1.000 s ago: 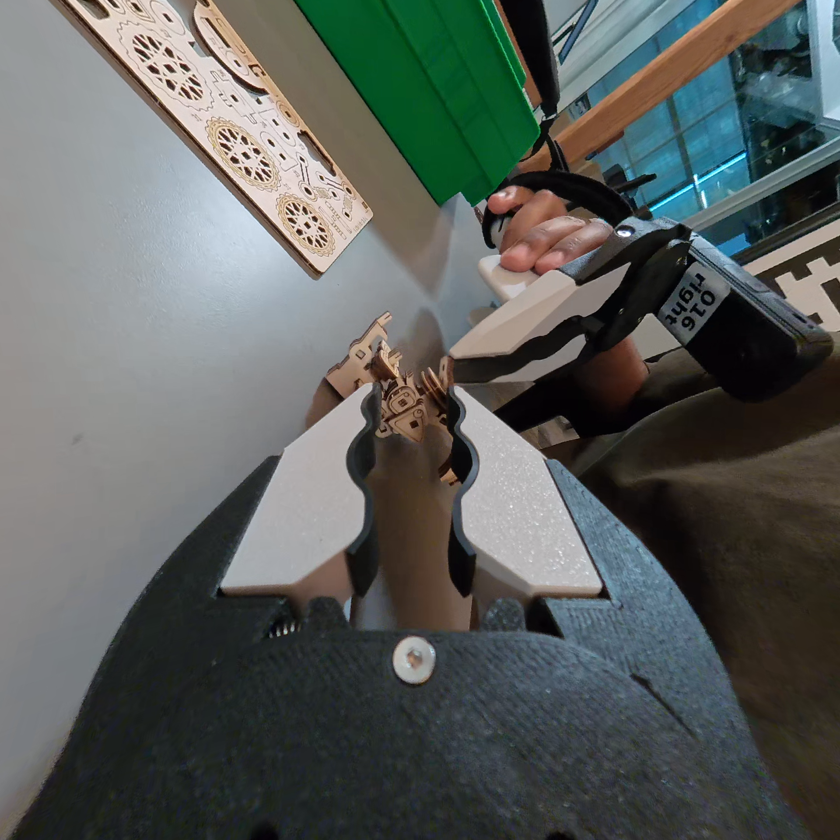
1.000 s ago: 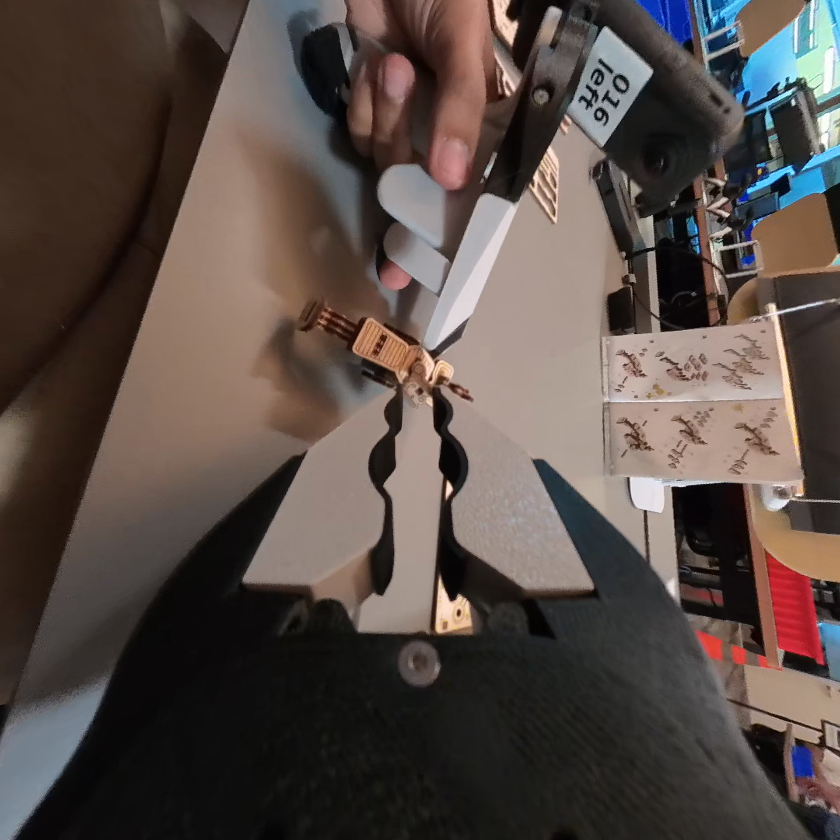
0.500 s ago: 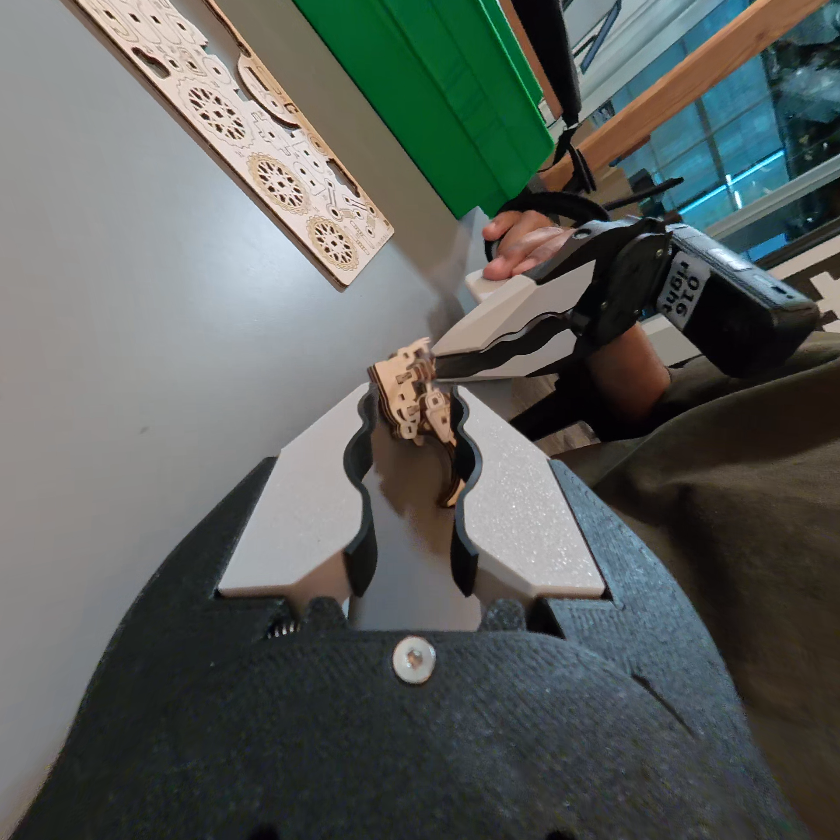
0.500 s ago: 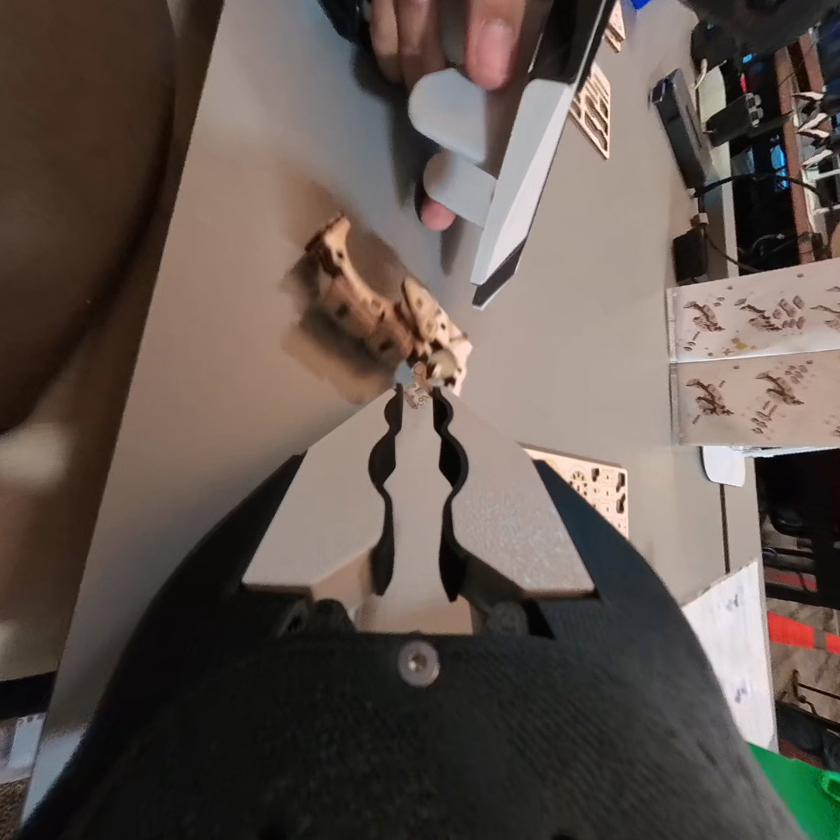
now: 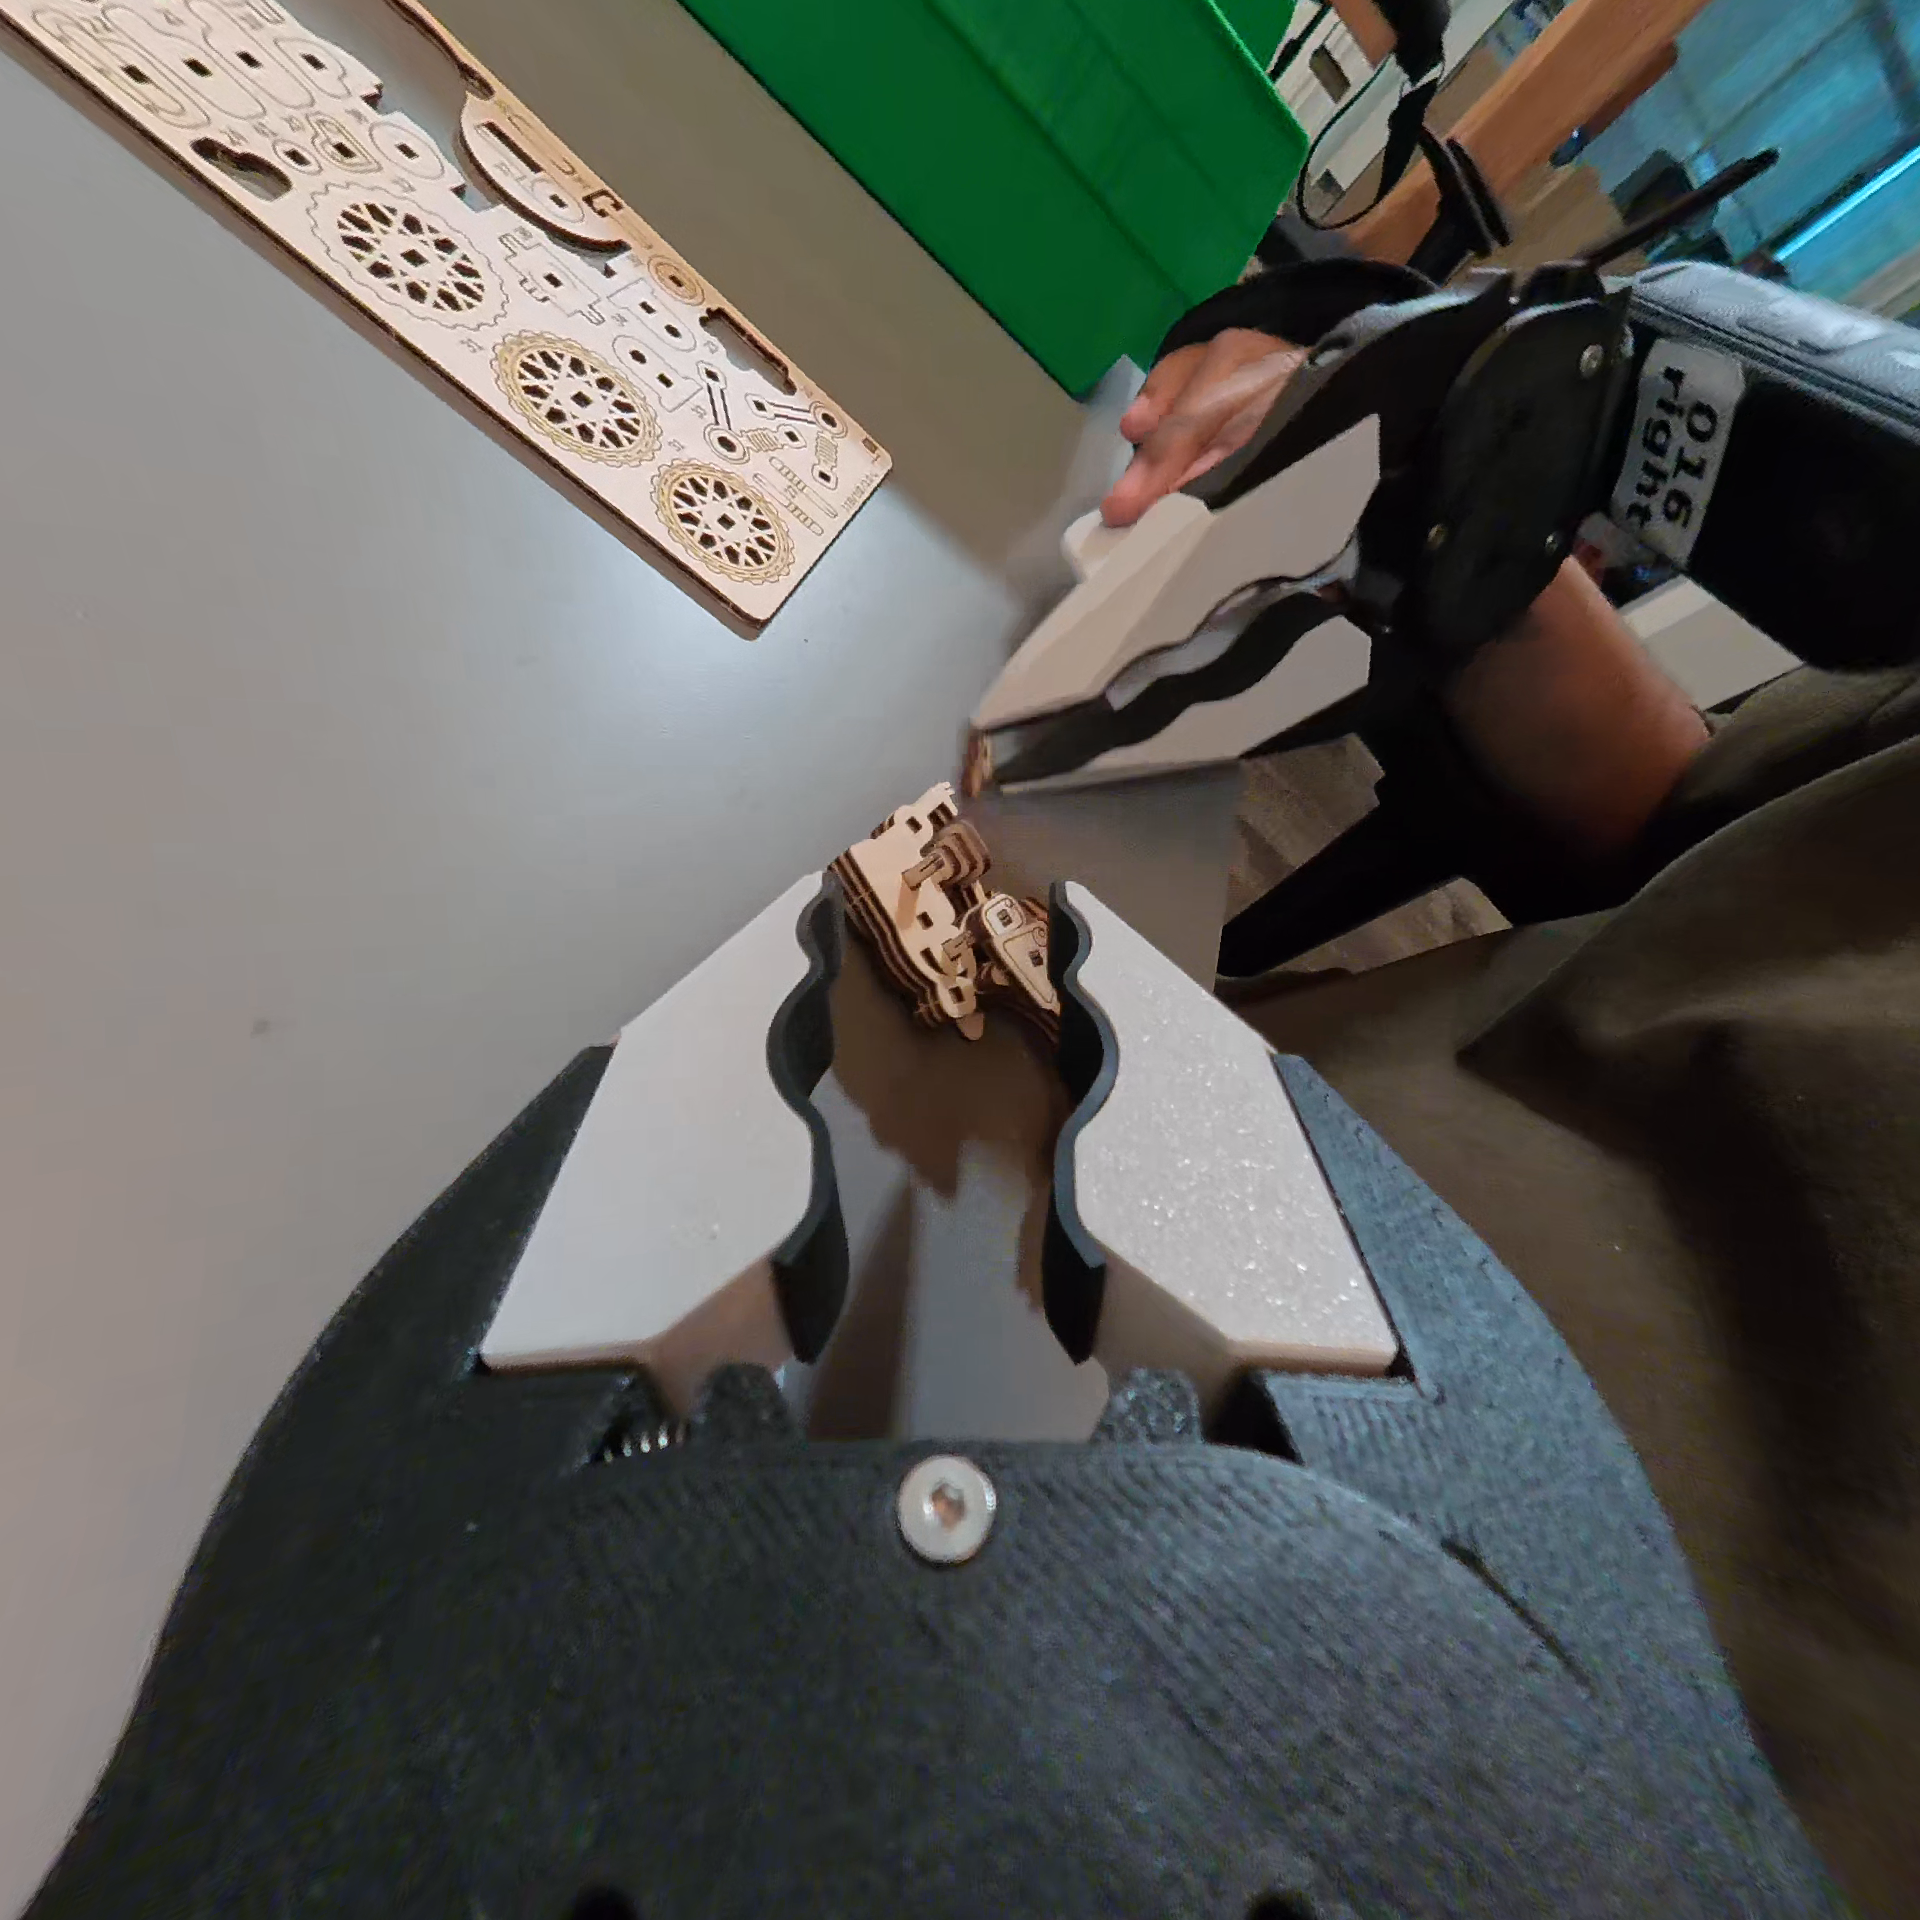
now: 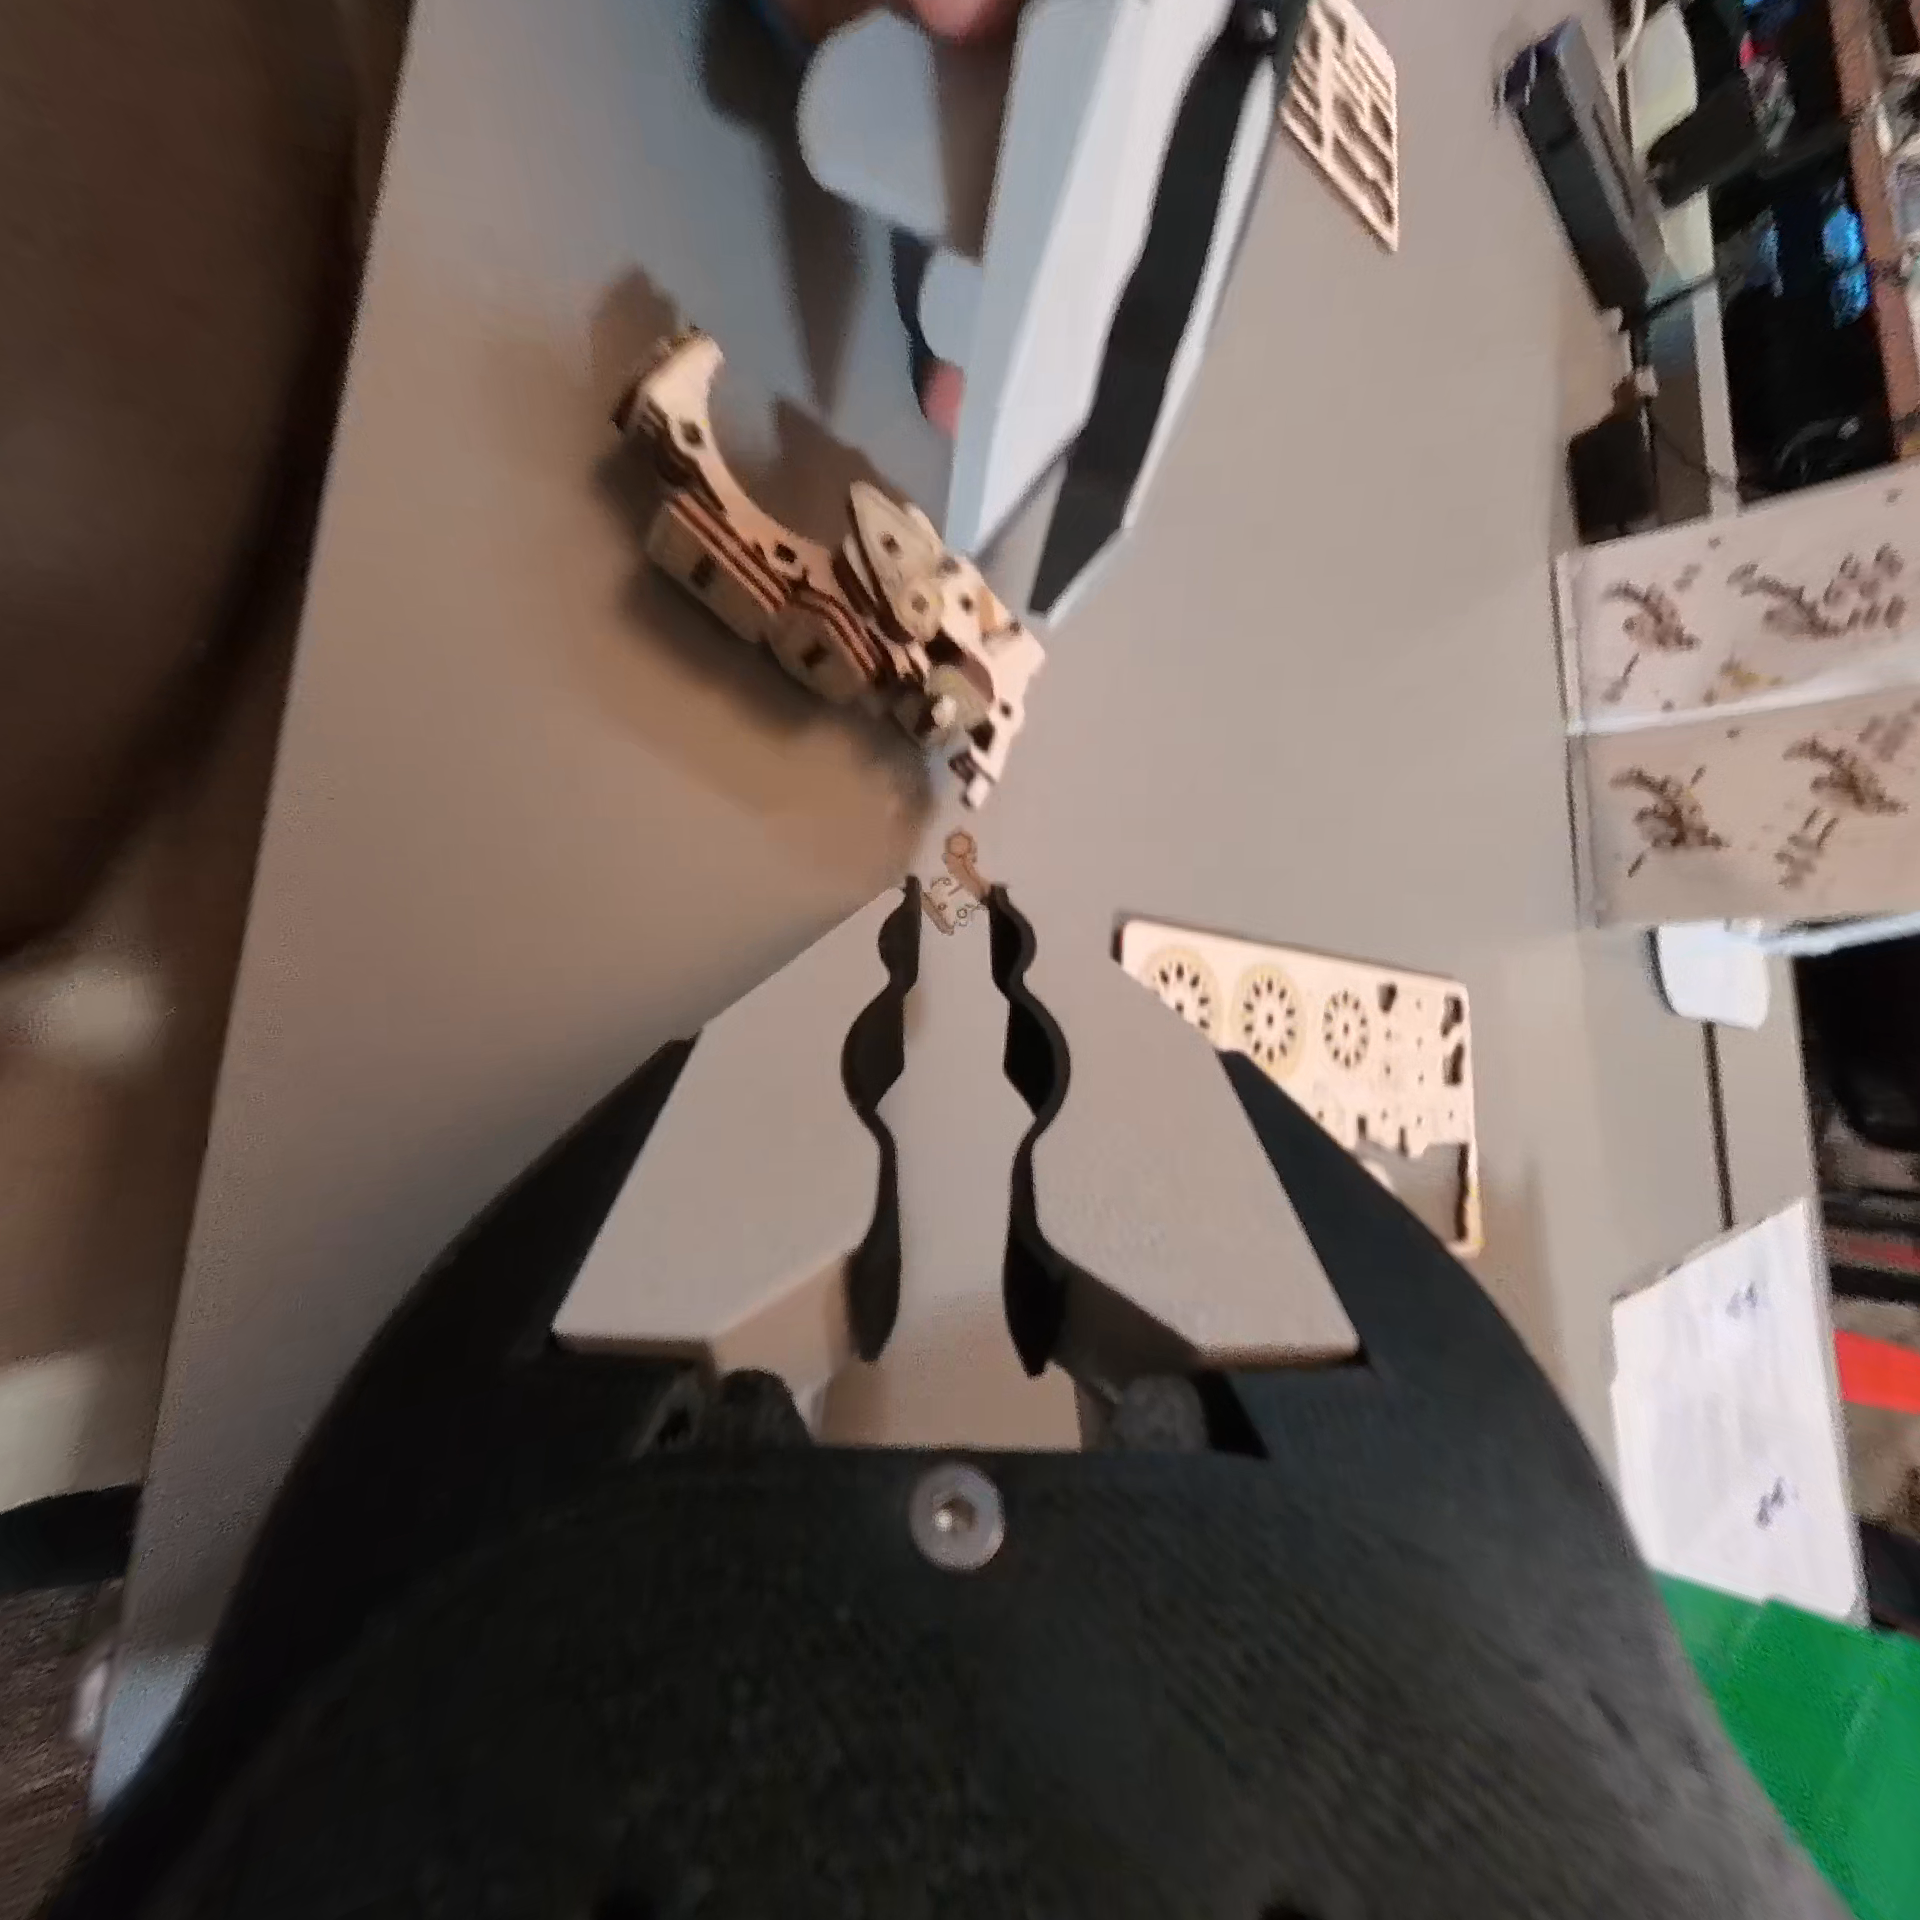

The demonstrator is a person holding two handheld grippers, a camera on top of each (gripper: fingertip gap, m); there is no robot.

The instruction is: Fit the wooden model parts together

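The right gripper (image 6: 954, 902) pinches a tiny pale wooden link piece (image 6: 958, 885); the left gripper (image 5: 943, 914), spread, straddles the half-built pale wooden model (image 5: 940, 925) on the grey table (image 5: 312, 831); next, likely, aligning the piece with its slot.

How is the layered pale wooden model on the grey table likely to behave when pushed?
The layered pale wooden model looks light, so it may slide on the smooth grey table. Its thin protruding parts seem fragile. Lying flat, it is unlikely to roll.
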